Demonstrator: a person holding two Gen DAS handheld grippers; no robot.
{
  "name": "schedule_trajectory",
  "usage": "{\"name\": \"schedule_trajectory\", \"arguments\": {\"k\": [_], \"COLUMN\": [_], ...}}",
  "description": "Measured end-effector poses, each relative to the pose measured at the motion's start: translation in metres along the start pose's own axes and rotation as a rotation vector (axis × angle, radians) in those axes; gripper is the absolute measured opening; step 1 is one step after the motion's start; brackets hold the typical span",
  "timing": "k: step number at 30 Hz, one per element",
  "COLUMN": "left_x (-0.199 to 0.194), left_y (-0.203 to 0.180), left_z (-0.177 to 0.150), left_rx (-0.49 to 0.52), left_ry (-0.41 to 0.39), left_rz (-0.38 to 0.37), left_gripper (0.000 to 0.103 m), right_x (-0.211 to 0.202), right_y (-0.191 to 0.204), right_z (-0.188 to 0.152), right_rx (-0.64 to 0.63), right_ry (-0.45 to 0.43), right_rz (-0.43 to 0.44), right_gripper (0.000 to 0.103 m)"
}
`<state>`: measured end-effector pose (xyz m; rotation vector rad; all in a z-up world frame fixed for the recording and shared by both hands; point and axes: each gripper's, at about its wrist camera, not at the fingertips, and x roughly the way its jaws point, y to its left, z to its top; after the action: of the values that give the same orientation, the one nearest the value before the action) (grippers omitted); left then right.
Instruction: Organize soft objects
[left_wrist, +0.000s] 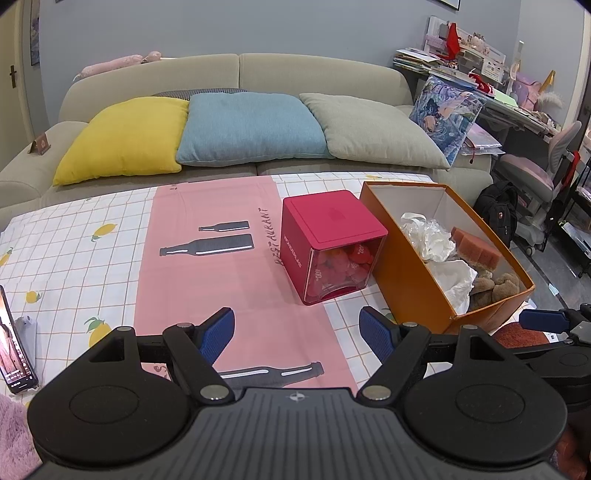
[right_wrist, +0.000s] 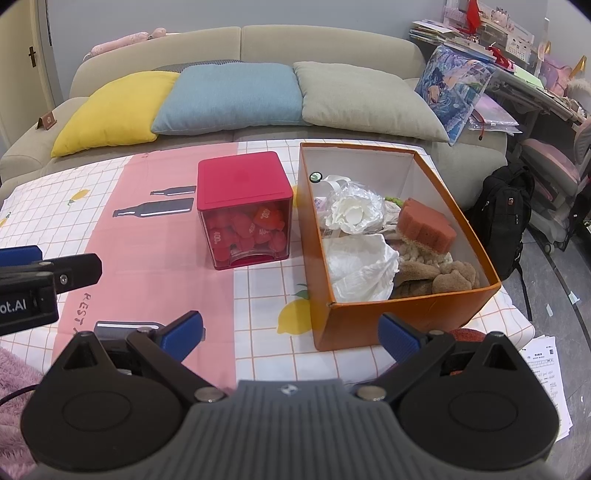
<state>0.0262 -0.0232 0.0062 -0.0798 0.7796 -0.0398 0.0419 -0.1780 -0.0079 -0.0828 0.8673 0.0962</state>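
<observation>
Right now both grippers hang low over the surface with the checked lemon tablecloth, and neither holds anything. On the left gripper the blue fingers are spread wide apart, and the right gripper has its fingers spread wide too. Ahead sits an orange cardboard box with soft things inside: crumpled white paper, a red-brown sponge and a brown fuzzy toy. Just beside the box, on its left, stands a red plastic cube bin full of red pieces. Behind the surface is a beige sofa with yellow, blue and grey pillows.
</observation>
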Motion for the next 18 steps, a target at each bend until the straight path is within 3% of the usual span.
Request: {"name": "schedule_trajectory", "arguments": {"k": [18], "left_x": [-0.0008], "left_y": [0.0019], "left_z": [0.0034], "left_rx": [0.013], "left_ry": [-0.004], "left_rz": [-0.008], "left_gripper": [0.09], "right_x": [0.0036], "right_y": [-0.0041], "right_z": [-0.0006], "right_rx": [0.001], "right_ry": [0.013], "right_rz": [0.007], "right_gripper": [0.099]}}
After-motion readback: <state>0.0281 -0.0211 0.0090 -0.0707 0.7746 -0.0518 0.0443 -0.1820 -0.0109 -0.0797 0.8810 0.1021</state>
